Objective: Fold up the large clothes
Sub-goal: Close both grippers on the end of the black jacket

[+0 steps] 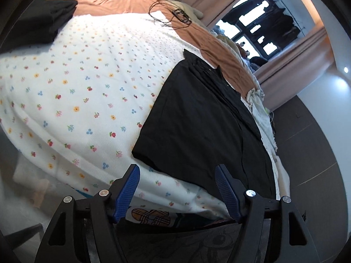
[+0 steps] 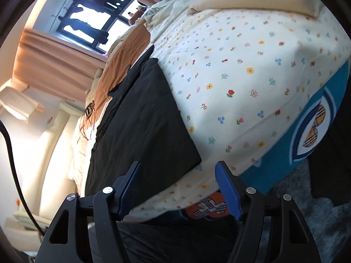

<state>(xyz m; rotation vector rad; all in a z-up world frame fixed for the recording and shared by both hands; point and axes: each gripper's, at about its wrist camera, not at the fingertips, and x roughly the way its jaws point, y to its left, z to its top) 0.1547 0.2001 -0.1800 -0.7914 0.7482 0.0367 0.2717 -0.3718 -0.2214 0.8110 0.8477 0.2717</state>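
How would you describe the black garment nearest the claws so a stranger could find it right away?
Start from the bed's white floral blanket. The black garment lies flat on it beside the orange sheet. Unlike the other dark pile at the far corner, it is spread out in a neat rectangle.

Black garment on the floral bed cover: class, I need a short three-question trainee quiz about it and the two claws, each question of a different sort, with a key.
1. True or false: the left claw is clamped on the black garment.
2. Multiple choice: the black garment lies on A) the dark floor, B) the floral bed cover, C) the window sill.
3. Fill in: in the right wrist view, the right claw hovers near the garment's near ____, open and holding nothing.

Key: 1 false; 2 B; 3 corner.
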